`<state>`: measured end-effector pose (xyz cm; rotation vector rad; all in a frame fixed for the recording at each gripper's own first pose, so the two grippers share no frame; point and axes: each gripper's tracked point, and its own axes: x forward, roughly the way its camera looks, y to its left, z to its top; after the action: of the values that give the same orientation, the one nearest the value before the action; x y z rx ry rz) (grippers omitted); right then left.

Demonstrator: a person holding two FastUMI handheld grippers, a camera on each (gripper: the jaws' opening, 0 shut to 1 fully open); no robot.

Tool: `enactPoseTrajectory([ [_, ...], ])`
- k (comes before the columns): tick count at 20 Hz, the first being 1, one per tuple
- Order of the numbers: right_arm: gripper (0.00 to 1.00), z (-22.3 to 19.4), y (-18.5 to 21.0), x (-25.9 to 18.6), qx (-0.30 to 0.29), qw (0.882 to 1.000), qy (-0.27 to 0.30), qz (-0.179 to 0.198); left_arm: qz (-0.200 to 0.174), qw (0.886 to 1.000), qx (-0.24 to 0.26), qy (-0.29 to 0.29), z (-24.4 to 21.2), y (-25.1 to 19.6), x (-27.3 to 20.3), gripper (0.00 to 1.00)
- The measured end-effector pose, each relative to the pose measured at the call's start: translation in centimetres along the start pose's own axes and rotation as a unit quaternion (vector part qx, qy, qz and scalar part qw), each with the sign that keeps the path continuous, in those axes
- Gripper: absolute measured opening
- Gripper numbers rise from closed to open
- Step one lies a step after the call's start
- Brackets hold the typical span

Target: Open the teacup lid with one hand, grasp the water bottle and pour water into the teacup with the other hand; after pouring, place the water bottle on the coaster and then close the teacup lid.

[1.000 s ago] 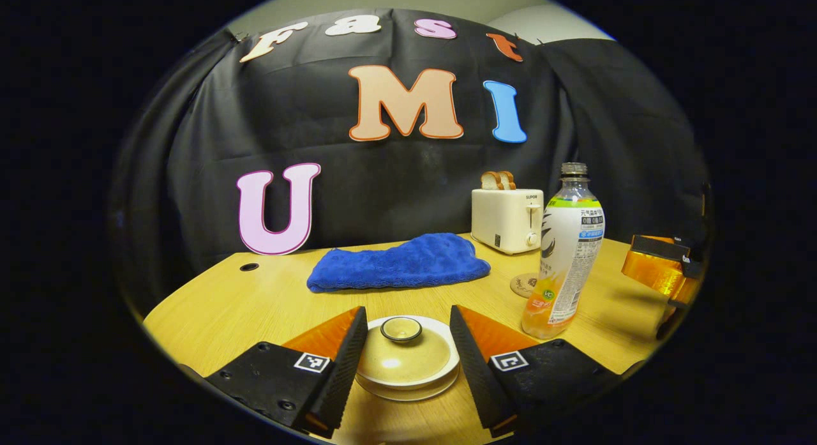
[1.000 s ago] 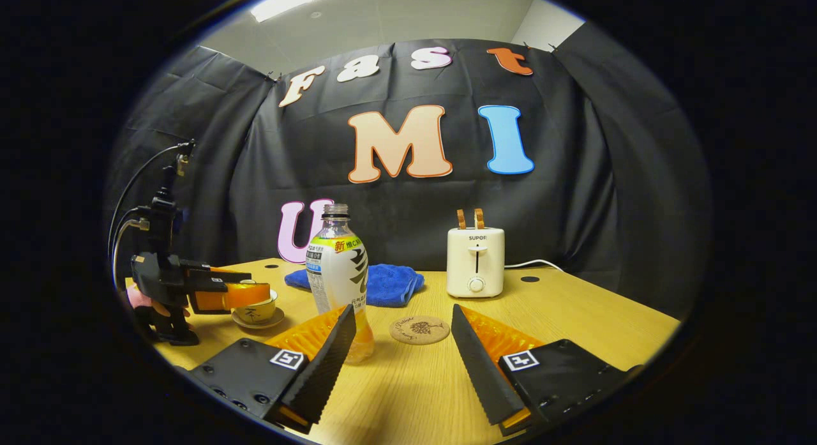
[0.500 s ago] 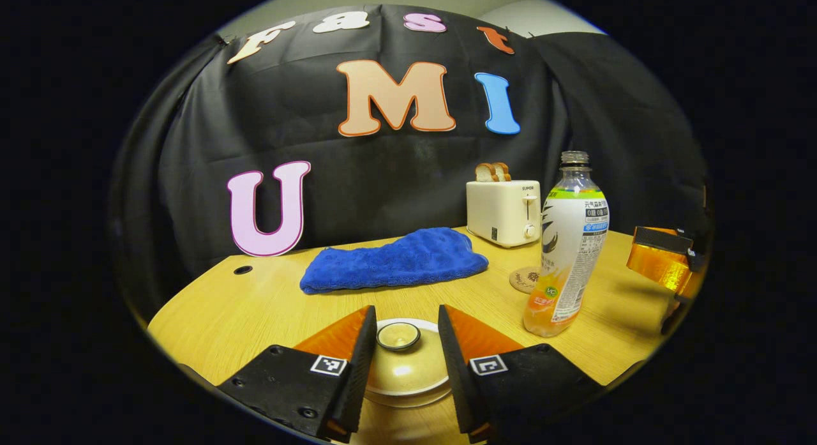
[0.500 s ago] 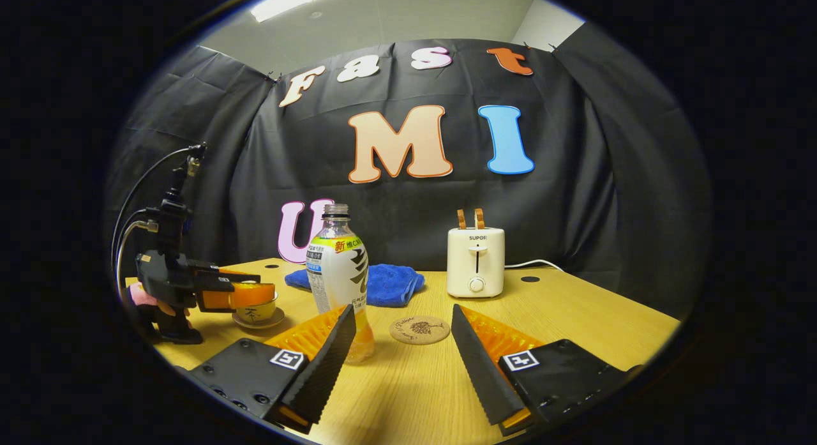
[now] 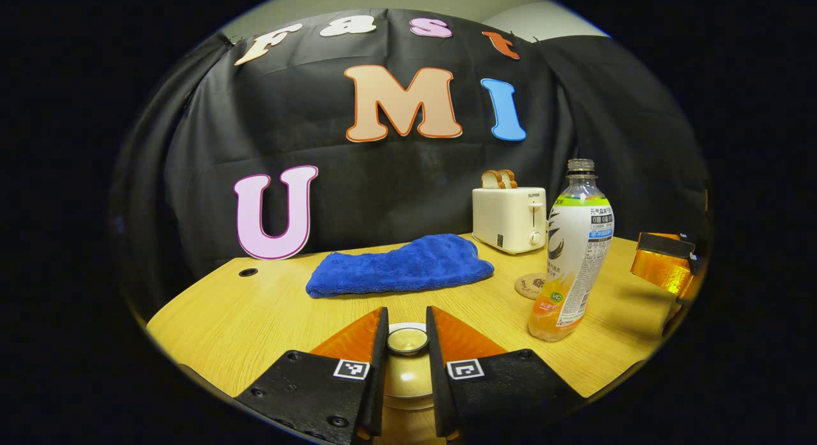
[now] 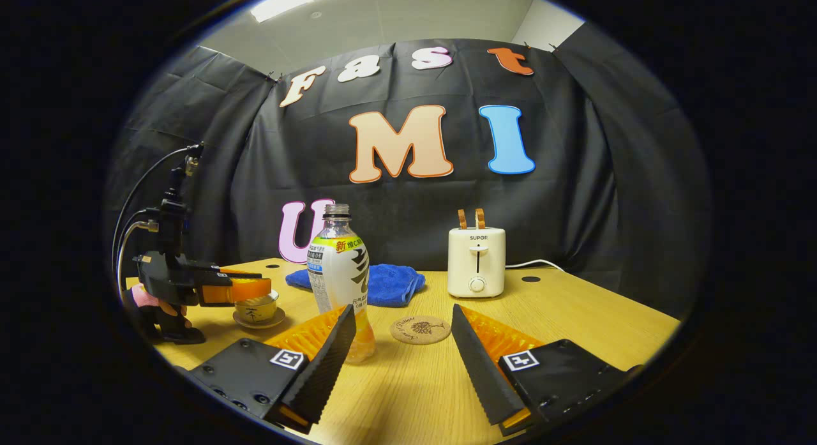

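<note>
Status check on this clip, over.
Left gripper shut on lid knob. Right gripper open, bottle ungrasped. Coaster free.

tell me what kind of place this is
Probably a staged recording booth, not a real kitchen: black cloth wall behind a wooden table set with a toaster, teacup and water bottle.

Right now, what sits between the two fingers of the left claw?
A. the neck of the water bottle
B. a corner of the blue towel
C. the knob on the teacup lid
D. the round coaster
C. In the left gripper view the left claw has its fingers close on either side of the small knob atop the teacup lid; the water bottle stands apart to the right.
</note>
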<state>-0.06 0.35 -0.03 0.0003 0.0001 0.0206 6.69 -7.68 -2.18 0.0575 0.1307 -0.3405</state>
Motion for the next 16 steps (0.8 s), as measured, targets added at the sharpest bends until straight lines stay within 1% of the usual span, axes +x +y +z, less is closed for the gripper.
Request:
enactPoseTrajectory([
  [5, 0.96, 0.0, 0.0, 0.0, 0.000, 1.000, 0.000, 0.000, 0.009, 0.999, -0.023, -0.037, 1.1, 0.7, -0.9, 0.30],
  [6, 0.92, 0.0, 0.1, 0.0, 0.000, 1.000, 0.000, 0.000, 0.009, 0.999, -0.028, -0.045, 1.2, 0.7, -1.1, 0.30],
  [7, 0.92, 0.1, 0.2, 0.0, 0.000, 1.000, 0.000, 0.003, 0.008, 0.998, -0.029, -0.054, 1.5, 0.7, -1.3, 0.29],
  [10, 0.92, -0.1, 1.1, -0.1, 0.002, 1.000, 0.002, 0.027, 0.014, 0.997, -0.026, -0.070, 1.9, 1.1, -2.0, 0.29],
  [12, 0.91, -0.1, 1.8, -0.2, 0.002, 0.999, 0.003, 0.046, 0.032, 0.997, -0.025, -0.067, 1.6, 2.0, -2.7, 0.29],
  [14, 1.00, -0.2, 2.5, -0.2, 0.003, 0.998, 0.004, 0.066, 0.050, 0.996, -0.026, -0.066, 1.4, 2.8, -3.5, 0.29],
  [15, 0.92, -0.2, 3.0, -0.1, 0.003, 0.997, 0.005, 0.080, 0.058, 0.996, -0.027, -0.065, 1.4, 3.2, -4.0, 0.29],
  [16, 0.92, -0.3, 3.4, -0.1, 0.004, 0.996, 0.006, 0.090, 0.067, 0.995, -0.028, -0.067, 1.3, 3.5, -4.5, 0.29],
])
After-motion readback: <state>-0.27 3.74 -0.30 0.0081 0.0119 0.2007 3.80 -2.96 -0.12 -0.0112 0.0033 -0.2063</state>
